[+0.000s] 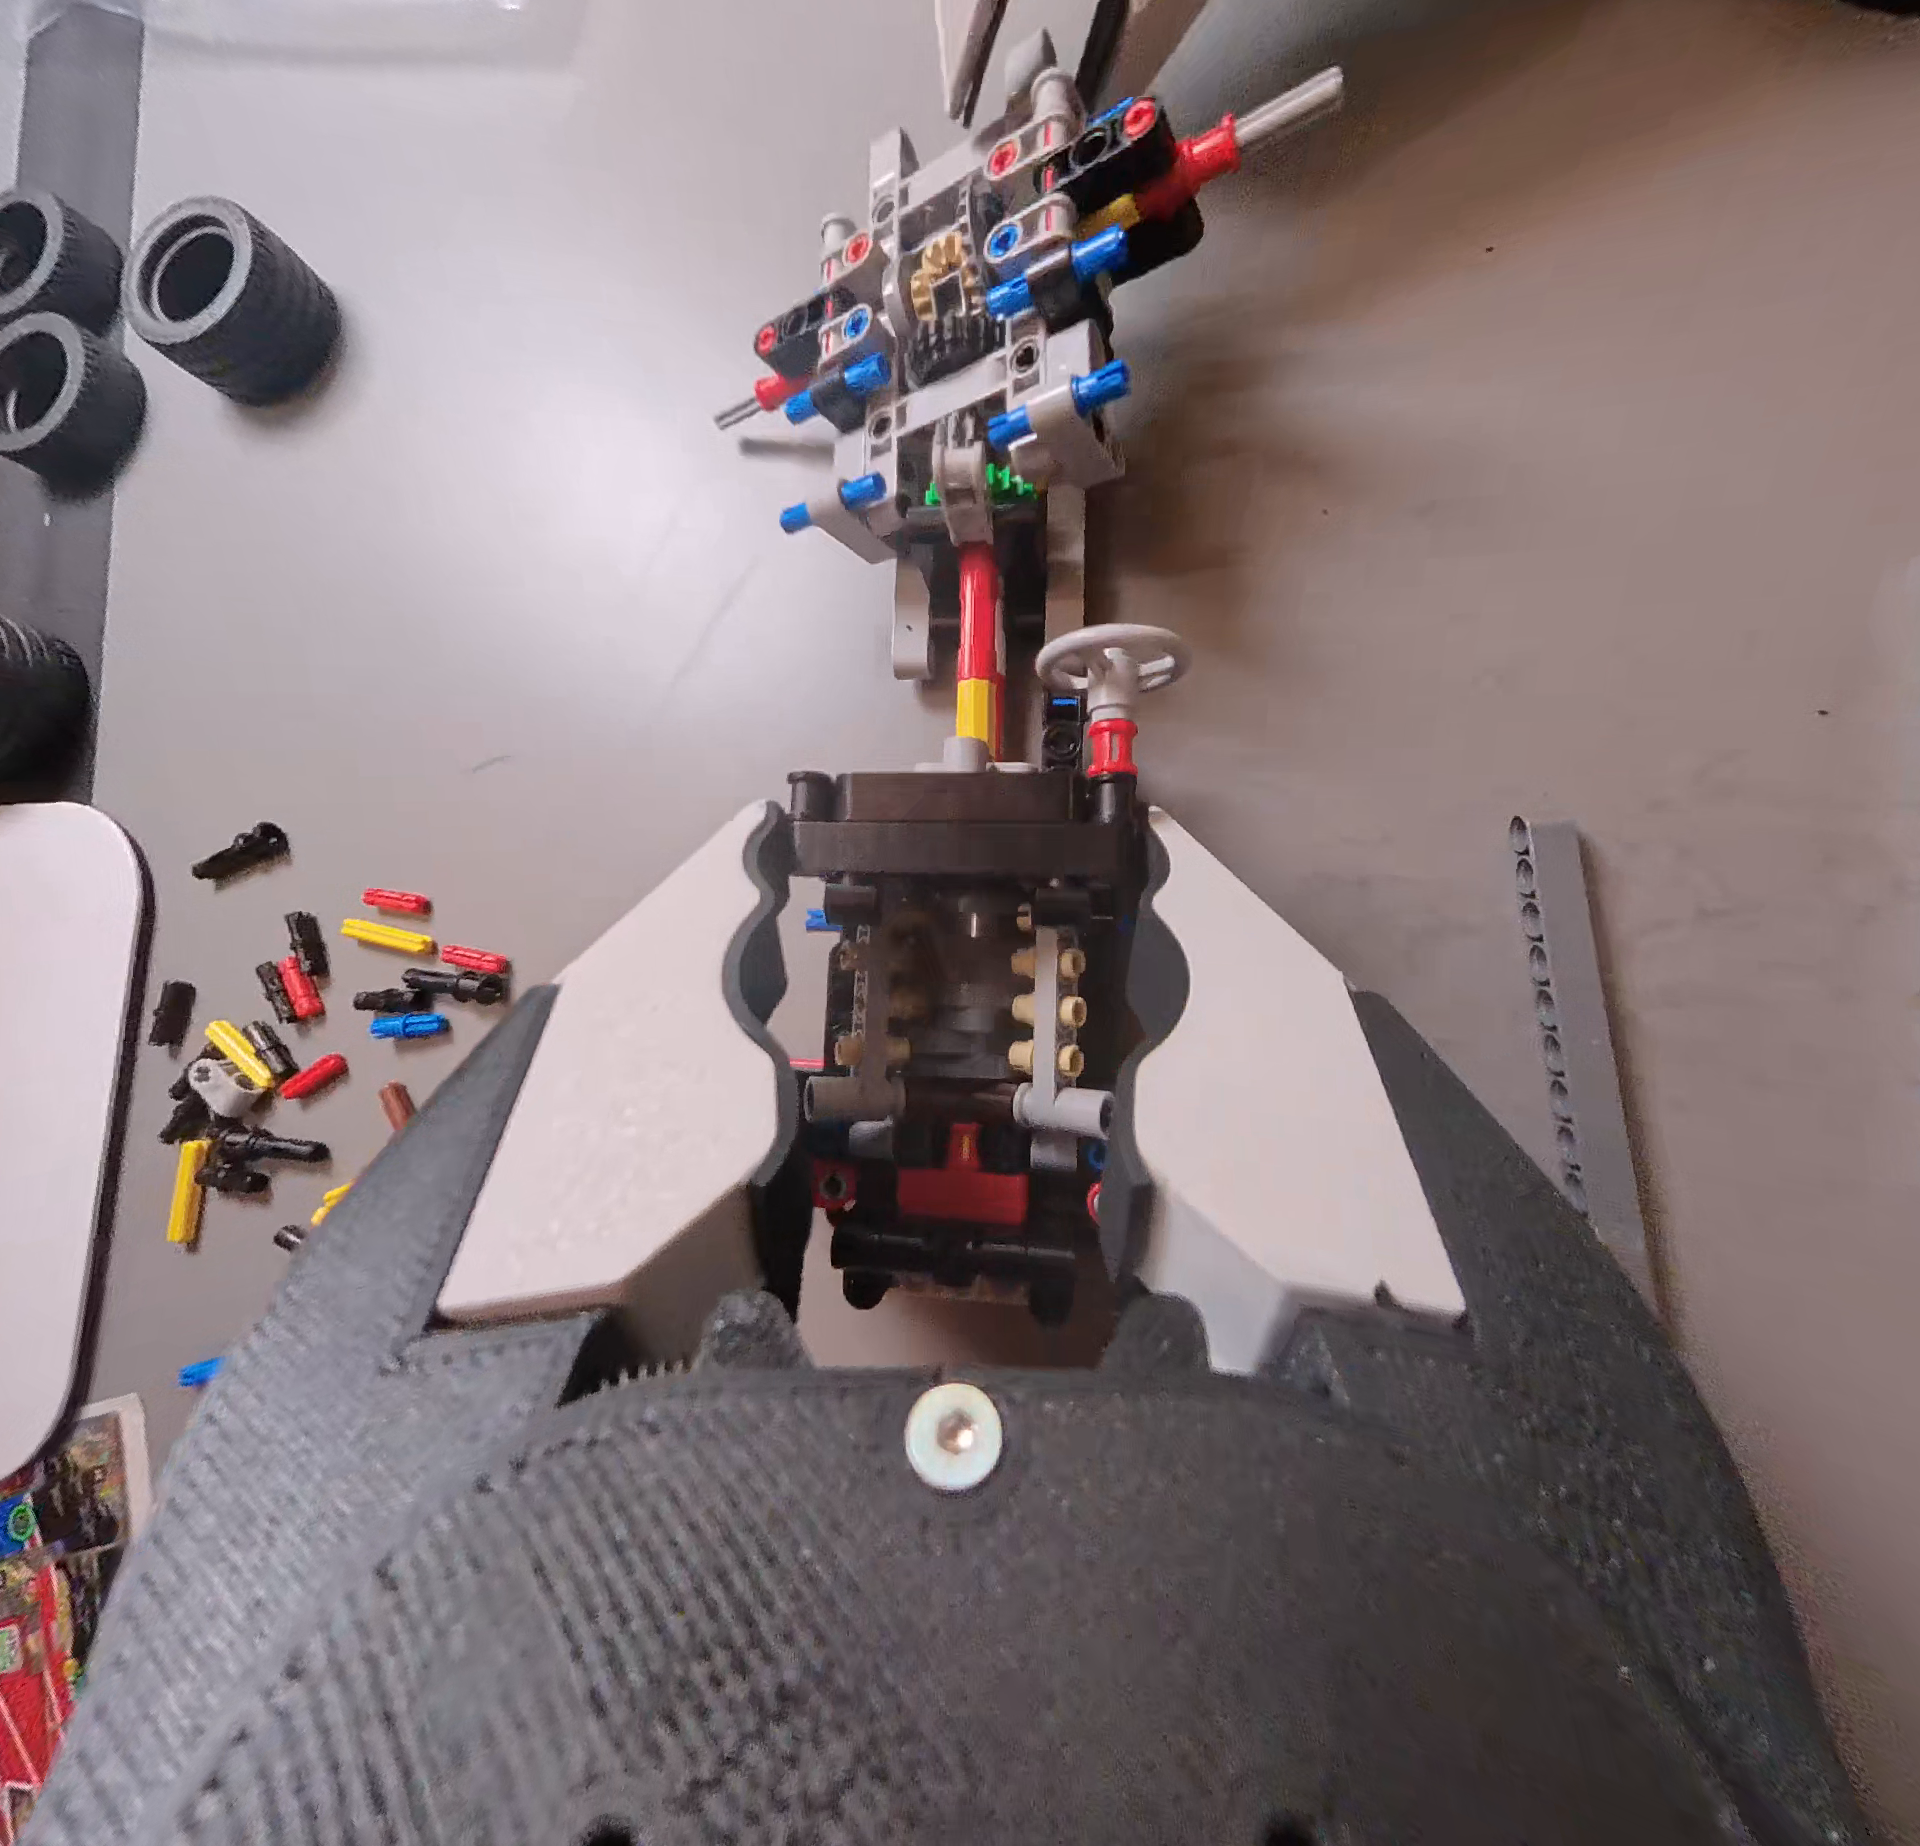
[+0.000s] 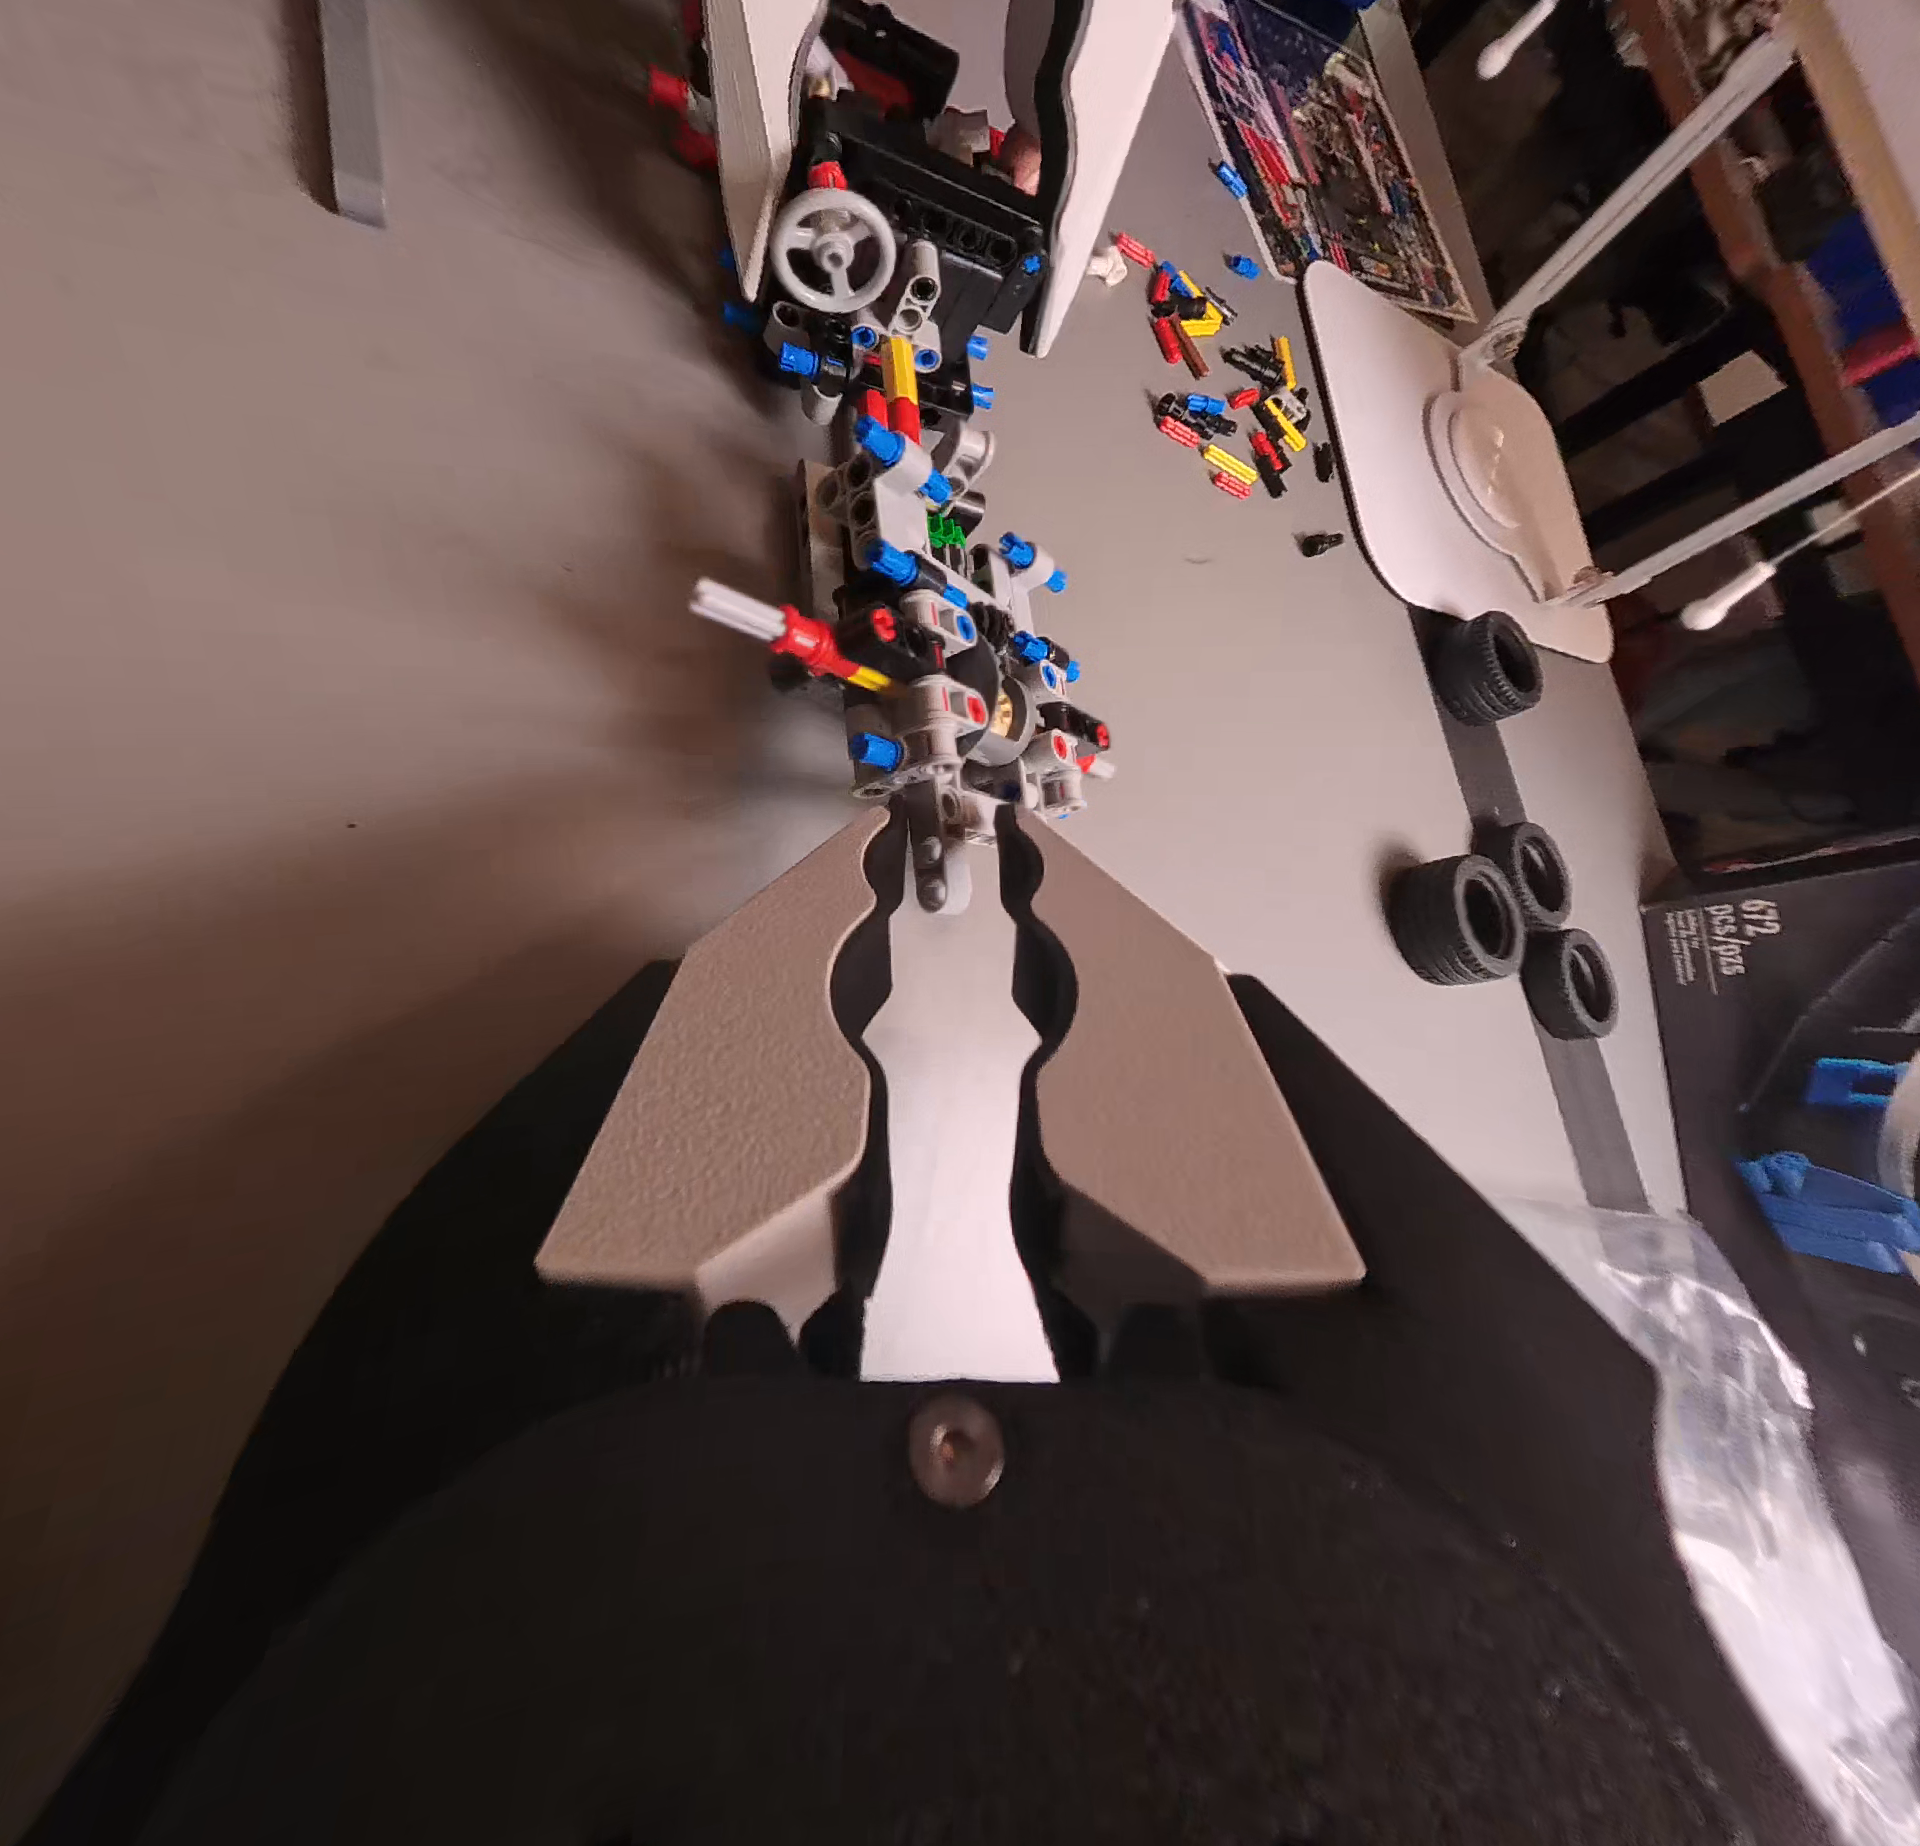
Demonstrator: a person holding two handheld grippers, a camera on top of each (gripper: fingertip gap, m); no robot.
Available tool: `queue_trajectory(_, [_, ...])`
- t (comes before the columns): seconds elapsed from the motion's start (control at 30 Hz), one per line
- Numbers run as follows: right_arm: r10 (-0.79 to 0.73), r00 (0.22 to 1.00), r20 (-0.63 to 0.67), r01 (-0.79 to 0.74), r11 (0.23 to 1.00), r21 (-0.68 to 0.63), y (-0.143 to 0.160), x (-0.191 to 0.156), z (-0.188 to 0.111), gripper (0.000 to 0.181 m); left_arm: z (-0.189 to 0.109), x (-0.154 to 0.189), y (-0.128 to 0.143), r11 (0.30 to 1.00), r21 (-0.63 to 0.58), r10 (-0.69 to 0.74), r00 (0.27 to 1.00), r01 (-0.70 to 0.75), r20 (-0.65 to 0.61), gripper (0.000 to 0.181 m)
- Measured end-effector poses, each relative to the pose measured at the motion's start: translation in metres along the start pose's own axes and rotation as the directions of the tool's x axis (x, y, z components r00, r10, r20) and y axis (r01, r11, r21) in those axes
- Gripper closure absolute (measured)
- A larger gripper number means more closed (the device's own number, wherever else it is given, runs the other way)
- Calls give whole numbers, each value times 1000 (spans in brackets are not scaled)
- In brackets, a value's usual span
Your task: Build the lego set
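The long Lego chassis (image 1: 966,362) lies on the grey table, with blue and red pins, a red-yellow axle and a grey steering wheel (image 1: 1112,658). My left gripper (image 1: 961,830) is shut on its black engine end, fingers pressing both sides. In the right wrist view the chassis (image 2: 935,591) runs away from me to the left gripper (image 2: 925,134) at the top. My right gripper (image 2: 948,825) is partly open at the opposite end, with a small grey beam (image 2: 940,866) of the chassis between its fingertips, and a gap shows beside it. One of its fingers (image 1: 977,20) shows in the left wrist view.
Loose pins and axles (image 1: 301,1027) lie left of the chassis. Several black tyres (image 1: 208,300) sit beyond them. A long grey beam (image 1: 1548,1007) lies to the right. A white lamp base (image 2: 1455,466), a booklet (image 2: 1320,134), a plastic bag (image 2: 1745,1433) and a dark box (image 2: 1787,1017) line the table edge. My right fingertips sit around 12 cm from my left ones.
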State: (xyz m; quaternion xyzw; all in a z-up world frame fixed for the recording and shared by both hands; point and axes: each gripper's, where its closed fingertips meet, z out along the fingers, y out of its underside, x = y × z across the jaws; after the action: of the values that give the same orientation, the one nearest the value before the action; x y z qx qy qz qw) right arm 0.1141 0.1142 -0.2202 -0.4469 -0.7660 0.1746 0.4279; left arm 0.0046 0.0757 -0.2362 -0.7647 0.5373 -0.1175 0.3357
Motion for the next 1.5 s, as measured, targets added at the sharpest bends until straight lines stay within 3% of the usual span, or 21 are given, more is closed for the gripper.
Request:
queue_trajectory(0.13, [98,984,151,-101,995,13,-5,-8,-3,168,-2,4,-2,999,30,42,999,-42,2,117])
queue_trajectory(0.3, [251,906,340,-273,962,17,-18,-11,-11,175,-7,7,-4,994,71,85,996,-86,21,117])
queue_trajectory(0.47, [341,827,448,-381,924,0,-31,-12,-19,181,-9,18,-3,988,60,139,990,-139,20,117])
queue_trajectory(0.57, [315,852,417,-357,934,25,-34,-8,-21,172,-10,19,0,991,43,123,992,-124,12,117])
queue_trajectory(0.63, [247,901,356,-285,957,58,-36,-7,-24,155,-12,18,3,994,50,98,995,-98,1,117])
queue_trajectory(0.73, [26,980,197,-32,999,22,-25,-16,-20,134,-16,17,5,996,77,37,999,-34,-33,117])
queue_trajectory(0.83, [-249,969,-1,248,967,-50,-17,-21,-11,116,-19,19,6,994,104,-22,996,31,-91,118])
queue_trajectory(0.97, [-510,844,-166,501,860,-93,-25,-25,-1,118,-24,24,2,983,141,-94,977,122,-192,118])
queue_trajectory(1.1, [-549,797,-251,554,831,-58,-41,-21,-2,152,-26,28,1,979,136,-118,962,154,-244,118])
queue_trajectory(1.2, [-432,890,-147,438,899,9,-47,-25,-4,172,-29,32,1,981,130,-108,963,143,-249,118])
queue_trajectory(1.3, [-189,982,21,187,979,76,-54,-27,-9,174,-33,37,-2,982,135,-90,960,129,-265,118])
queue_trajectory(1.37, [-14,985,170,2,998,71,-56,-30,-13,171,-36,41,-5,982,142,-80,958,123,-276,118])
queue_trajectory(1.5, [190,918,347,-219,975,46,-60,-33,-19,167,-41,45,-10,979,163,-69,955,120,-288,118])
